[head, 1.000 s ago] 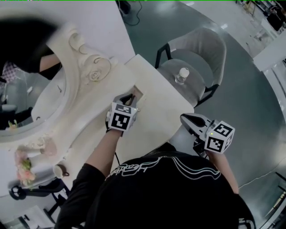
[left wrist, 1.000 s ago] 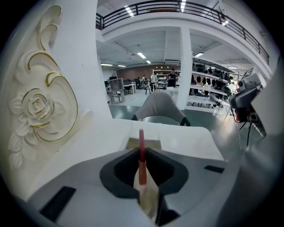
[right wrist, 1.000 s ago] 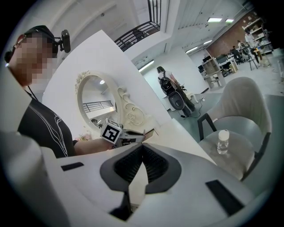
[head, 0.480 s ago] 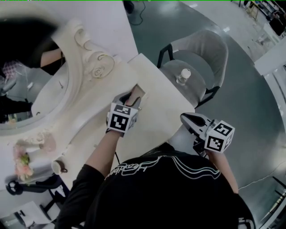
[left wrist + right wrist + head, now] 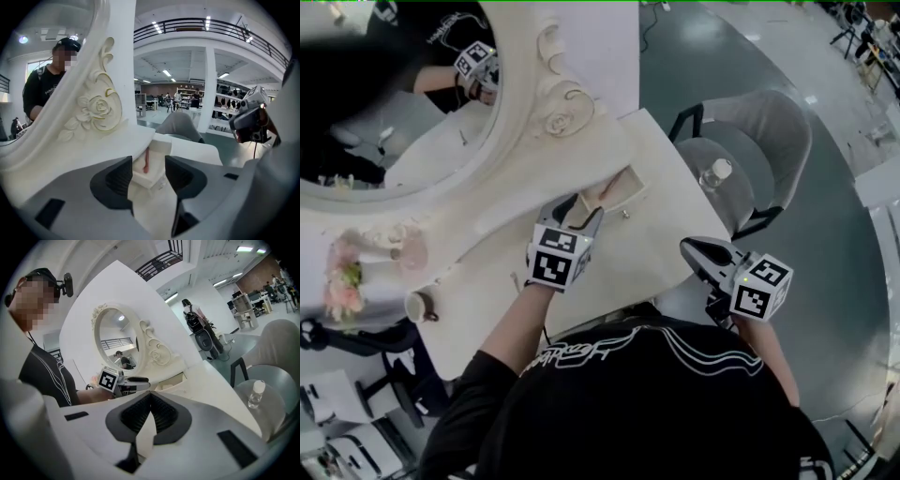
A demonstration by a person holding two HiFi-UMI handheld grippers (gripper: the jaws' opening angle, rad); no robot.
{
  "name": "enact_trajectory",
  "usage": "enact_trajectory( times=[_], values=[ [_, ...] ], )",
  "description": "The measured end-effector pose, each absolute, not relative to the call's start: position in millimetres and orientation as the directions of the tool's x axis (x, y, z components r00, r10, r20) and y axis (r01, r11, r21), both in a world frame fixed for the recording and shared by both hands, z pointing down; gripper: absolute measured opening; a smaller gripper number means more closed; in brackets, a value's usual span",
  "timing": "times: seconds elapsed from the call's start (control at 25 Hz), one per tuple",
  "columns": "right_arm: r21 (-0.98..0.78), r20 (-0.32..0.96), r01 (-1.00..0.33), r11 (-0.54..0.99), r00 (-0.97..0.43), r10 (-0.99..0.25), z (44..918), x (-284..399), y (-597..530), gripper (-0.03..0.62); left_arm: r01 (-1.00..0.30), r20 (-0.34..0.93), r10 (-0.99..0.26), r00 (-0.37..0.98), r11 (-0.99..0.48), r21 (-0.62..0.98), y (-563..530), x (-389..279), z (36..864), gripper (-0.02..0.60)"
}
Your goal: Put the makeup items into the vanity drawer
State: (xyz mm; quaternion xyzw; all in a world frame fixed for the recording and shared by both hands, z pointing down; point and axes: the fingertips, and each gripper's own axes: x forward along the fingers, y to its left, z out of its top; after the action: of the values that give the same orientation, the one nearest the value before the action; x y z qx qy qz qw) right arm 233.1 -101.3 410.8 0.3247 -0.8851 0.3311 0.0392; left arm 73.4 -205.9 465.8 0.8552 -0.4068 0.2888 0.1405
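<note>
Slim pink makeup stick: inside open cream vanity drawer, on the far side of left gripper, untouched. Its 2 jaws have just been opening, spread, empty. Right gripper: jaws pressed together.

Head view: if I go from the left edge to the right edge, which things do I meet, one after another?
Pink flower bunch → small cream cup with a dark handle → left gripper → clear plastic water bottle with a white cap.
</note>
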Motion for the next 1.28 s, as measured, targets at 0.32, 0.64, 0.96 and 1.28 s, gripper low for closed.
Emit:
enact_trajectory(
  times=[0.32, 0.64, 0.96, 1.28],
  values=[
    [-0.566, 0.307, -0.488, 0.665, -0.873, -0.379, 416.0, 162.1, -100.4, 0.026, -0.889, 0.623, -0.686, 0.376, -0.457, 0.034, -165.3, -9.4, 478.2, 0.232],
    [-0.564, 0.335, -0.406, 0.719, -0.908, -0.25, 420.7, 109.9, -92.0, 0.026, -0.961, 0.645, -0.73, 0.224, -0.276, 0.022, -131.0, -86.2, 501.1, 0.232],
    [-0.57, 0.347, -0.339, 0.748, -0.925, -0.155, 426.5, 72.9, -95.5, 0.026, -0.993, 0.689, -0.72, 0.083, -0.12, -0.006, -97.5, -145.7, 531.5, 0.232],
    [-0.574, 0.355, -0.294, 0.764, -0.93, -0.091, 430.6, 44.7, -97.4, 0.026, -1.0, 0.738, -0.675, 0.028, -0.028, 0.012, -81.7, -173.0, 565.7, 0.232]
  ],
)
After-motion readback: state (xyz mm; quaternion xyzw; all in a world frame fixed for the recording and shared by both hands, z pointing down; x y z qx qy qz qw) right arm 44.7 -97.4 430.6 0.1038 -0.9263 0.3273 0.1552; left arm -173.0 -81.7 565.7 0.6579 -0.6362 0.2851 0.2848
